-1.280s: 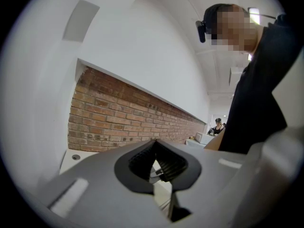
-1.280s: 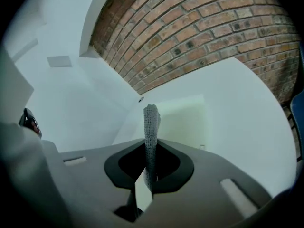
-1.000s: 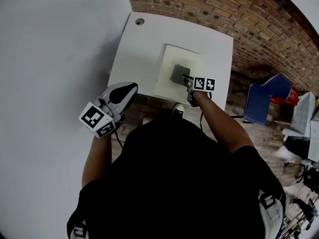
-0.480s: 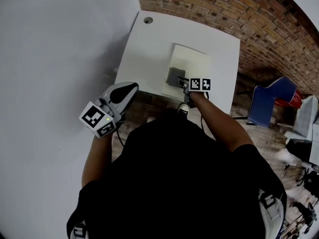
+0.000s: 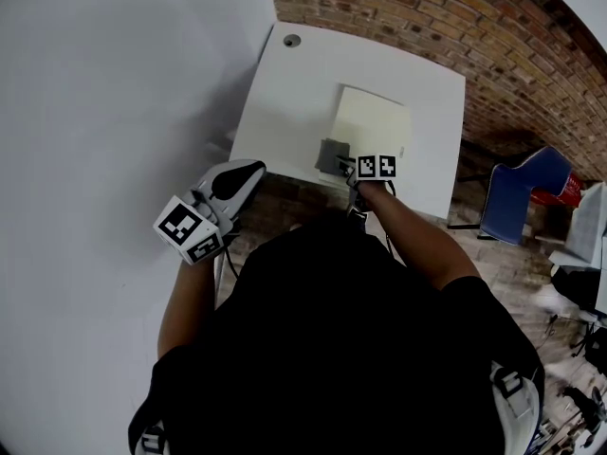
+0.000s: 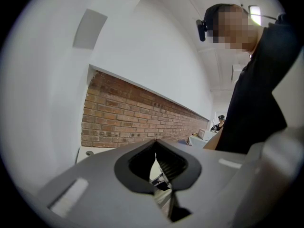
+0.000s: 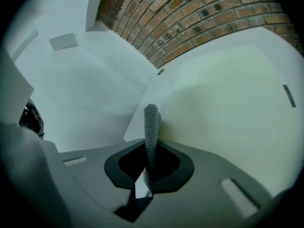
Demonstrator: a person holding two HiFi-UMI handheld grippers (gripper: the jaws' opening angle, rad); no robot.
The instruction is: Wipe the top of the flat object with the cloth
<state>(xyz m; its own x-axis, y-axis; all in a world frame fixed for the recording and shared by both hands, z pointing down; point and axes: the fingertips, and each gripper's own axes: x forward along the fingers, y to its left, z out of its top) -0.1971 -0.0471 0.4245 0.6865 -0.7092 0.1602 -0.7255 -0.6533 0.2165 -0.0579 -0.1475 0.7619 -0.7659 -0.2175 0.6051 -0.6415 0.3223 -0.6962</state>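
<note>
While pinching cloth [image 7: 151, 127], right gripper [image 7: 147, 174] closed, left gripper [image 6: 157, 175] closed, empty

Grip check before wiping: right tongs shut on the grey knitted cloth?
Shut: right tongs pinch the grey knitted cloth upright between them.

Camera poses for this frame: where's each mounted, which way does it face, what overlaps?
Head view: on the person's head, steeply down at the white table; shows torso, arms, left tool, right tool.
Left gripper view: on left tool, off the table, facing the brick wall; shut jaws, person's torso.
Right gripper view: on right tool, facing across the flat panel; jaws clamp the grey cloth.
Shared: head and right gripper views show cloth and panel.
</note>
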